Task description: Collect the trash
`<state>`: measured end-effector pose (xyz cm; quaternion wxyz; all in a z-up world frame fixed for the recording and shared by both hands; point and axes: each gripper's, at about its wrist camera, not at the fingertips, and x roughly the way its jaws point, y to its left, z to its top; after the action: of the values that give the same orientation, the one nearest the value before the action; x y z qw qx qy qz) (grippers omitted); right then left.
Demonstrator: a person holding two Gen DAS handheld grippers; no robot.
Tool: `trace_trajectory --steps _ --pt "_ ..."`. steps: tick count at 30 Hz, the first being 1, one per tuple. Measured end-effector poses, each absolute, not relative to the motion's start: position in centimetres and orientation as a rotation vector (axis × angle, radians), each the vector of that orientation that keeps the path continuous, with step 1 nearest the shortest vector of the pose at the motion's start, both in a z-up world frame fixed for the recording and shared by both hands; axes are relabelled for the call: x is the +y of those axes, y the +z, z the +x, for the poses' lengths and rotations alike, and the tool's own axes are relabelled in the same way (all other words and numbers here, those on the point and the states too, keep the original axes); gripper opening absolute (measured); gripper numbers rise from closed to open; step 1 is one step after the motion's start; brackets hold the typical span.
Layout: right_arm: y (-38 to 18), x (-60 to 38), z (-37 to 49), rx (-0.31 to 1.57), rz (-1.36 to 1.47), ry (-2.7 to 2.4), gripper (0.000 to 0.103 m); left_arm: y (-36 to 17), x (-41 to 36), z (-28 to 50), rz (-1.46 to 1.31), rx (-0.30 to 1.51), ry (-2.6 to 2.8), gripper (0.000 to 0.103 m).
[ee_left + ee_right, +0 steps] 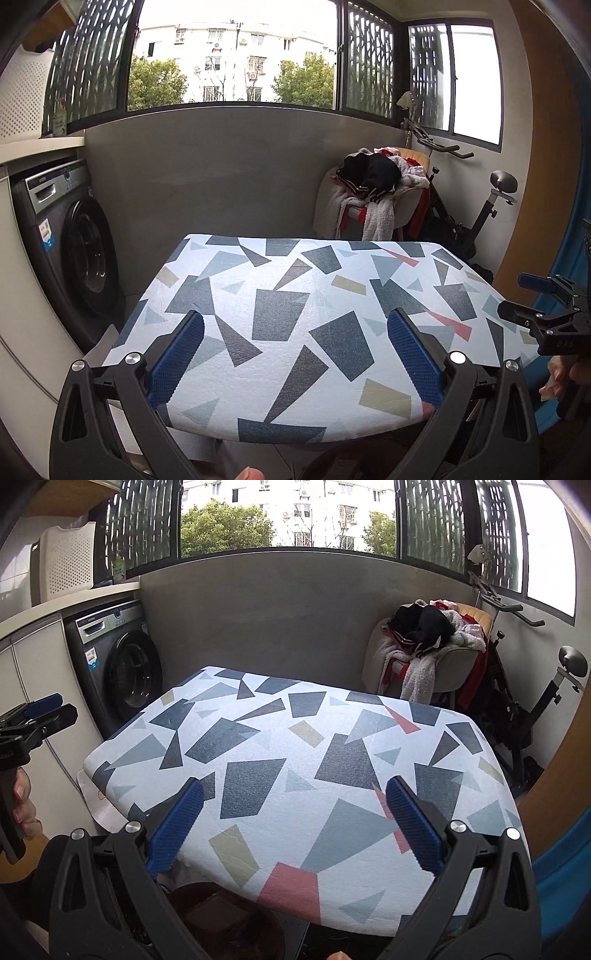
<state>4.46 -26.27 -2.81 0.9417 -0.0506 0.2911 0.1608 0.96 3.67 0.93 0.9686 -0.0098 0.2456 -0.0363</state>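
We are holding both tongs, left (295, 354) and right (295, 830), released over the bare patterned desk (295, 295); no trash is showing, so we risk grabbing the cloth instead.

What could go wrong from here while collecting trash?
No trash shows on the patterned table, so the open left gripper and open right gripper may close on the cloth instead. A dark bin sits partly under the table edge, so a drop might miss it.
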Motion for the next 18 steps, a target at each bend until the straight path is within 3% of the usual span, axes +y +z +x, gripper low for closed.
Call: trace_trajectory --steps 18 --pt "-2.94 -26.12 4.7 0.601 -0.102 0.325 0.097 0.33 3.28 1.46 -0.03 0.542 -0.126 0.097"
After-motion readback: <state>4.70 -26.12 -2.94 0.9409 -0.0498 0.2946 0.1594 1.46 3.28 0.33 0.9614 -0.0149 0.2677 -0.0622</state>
